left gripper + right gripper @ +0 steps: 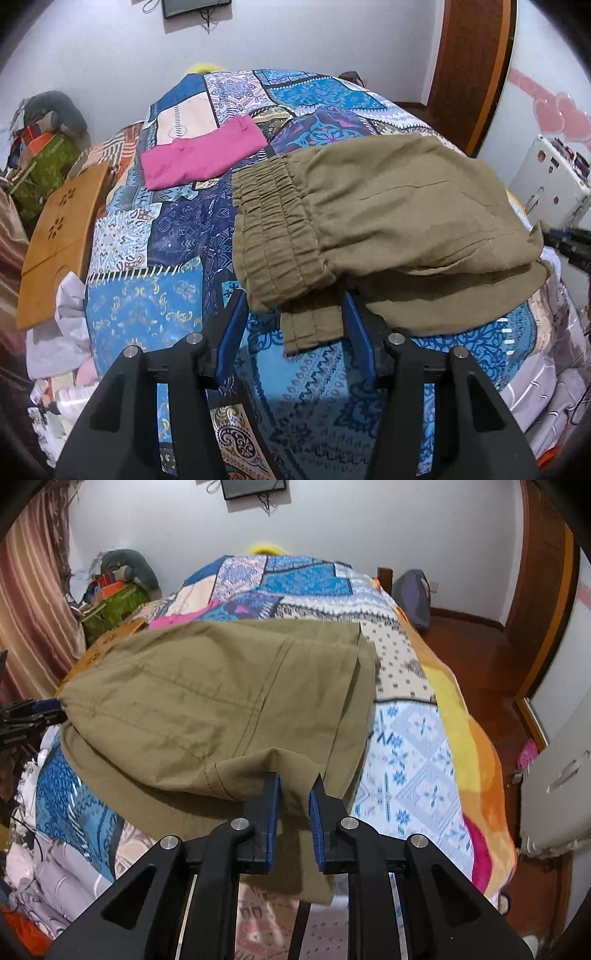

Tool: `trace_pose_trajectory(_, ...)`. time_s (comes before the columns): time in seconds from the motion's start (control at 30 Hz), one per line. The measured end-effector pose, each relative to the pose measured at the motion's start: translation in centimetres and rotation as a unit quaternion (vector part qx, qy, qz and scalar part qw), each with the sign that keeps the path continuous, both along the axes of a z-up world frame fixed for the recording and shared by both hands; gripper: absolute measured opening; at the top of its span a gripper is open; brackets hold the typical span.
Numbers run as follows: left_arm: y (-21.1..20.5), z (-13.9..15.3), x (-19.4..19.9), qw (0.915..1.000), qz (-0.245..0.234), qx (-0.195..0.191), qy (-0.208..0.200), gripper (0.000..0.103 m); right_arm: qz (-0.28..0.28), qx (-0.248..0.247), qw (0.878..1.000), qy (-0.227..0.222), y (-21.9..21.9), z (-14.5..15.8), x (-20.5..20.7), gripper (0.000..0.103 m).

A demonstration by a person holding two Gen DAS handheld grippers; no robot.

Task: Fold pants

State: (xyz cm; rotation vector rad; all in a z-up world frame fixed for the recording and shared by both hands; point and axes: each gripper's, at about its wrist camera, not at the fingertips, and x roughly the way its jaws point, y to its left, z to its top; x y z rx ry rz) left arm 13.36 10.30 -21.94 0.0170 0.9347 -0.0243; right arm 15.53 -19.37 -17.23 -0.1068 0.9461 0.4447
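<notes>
Left gripper [295, 306]: our black claw with blue pads stands spread wide, the elastic waistband draped between its fingers, nothing pinched.
Pants: folded olive-khaki cotton pants [388, 236] lie on the blue patchwork bedspread [147, 306].
Right gripper [295, 794]: we cannot tell whether it pinches the trouser fabric.

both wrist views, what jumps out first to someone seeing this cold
The olive pants dominate, folded and draped across the near part of the loud blue patchwork bedspread. The left gripper straddles the elastic waistband end; the right gripper pinches the other end. A folded pink garment lies beyond.
</notes>
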Motion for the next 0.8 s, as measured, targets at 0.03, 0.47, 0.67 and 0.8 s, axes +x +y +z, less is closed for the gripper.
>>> trace_pose_trajectory(0.03,0.1,0.2,-0.1,1.0,-0.001,-0.003,0.0,0.052,0.001,-0.007,1.0,0.002,-0.1,-0.1,-0.2,0.02)
trace_pose_trajectory(0.47,-3.0,4.8,-1.0,0.9932,-0.067,0.075,-0.06,0.065,-0.041,0.01,0.999,-0.009,-1.6,2.1,-2.2,0.044)
trace_pose_trajectory(0.67,-6.2,2.4,0.7,0.9837,-0.127,0.124,-0.026,0.065,-0.011,0.029,0.999,-0.04,0.5,4.3,-2.2,0.055)
trace_pose_trajectory(0.8,-8.3,1.0,1.4,0.9756,-0.155,0.154,-0.018,0.066,0.026,0.024,0.998,-0.046,3.2,4.3,-2.0,0.062)
